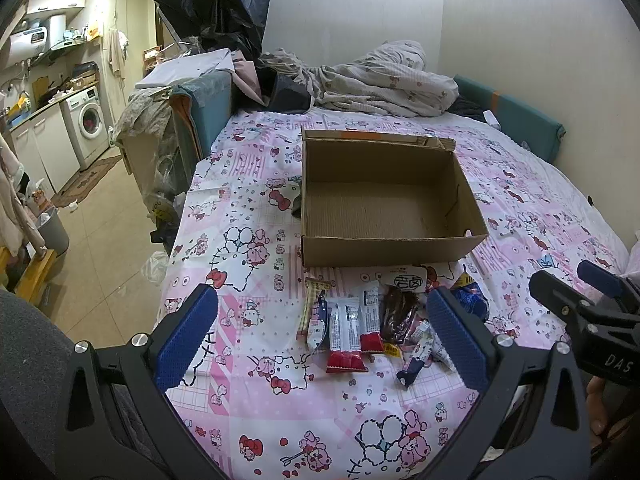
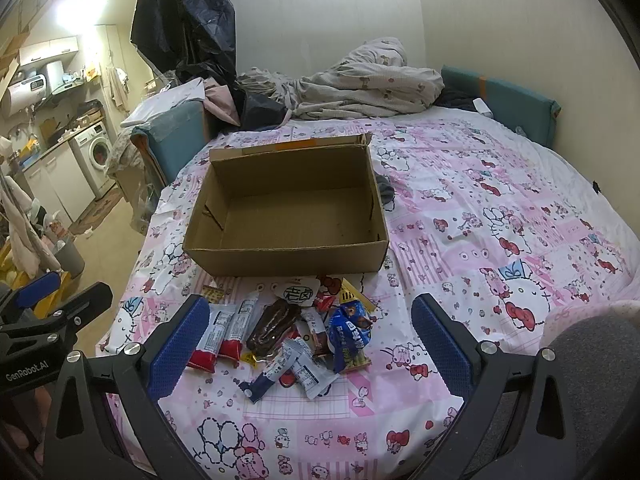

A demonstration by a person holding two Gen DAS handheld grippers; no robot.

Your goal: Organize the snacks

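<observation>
An open brown cardboard box (image 1: 384, 248) (image 2: 286, 256) stands empty on the pink cartoon bedsheet. In front of it lies a pile of snack packets: two red-and-white bars (image 1: 348, 332) (image 2: 224, 332), a dark brown packet (image 1: 398, 314) (image 2: 272, 326), a blue packet (image 2: 350, 334) and small white-and-blue sachets (image 2: 296, 372). My left gripper (image 1: 324, 334) is open above the near side of the pile. My right gripper (image 2: 310, 344) is open above the pile too. Both are empty. The right gripper also shows in the left wrist view (image 1: 576, 296).
A crumpled duvet (image 1: 384, 80) and dark clothes (image 1: 240, 12) lie at the bed's far end. Teal padding (image 1: 516, 116) lines the right wall. The bed's left edge drops to a tiled floor (image 1: 100, 264) with a washing machine (image 1: 86, 120) and a bin (image 1: 54, 230).
</observation>
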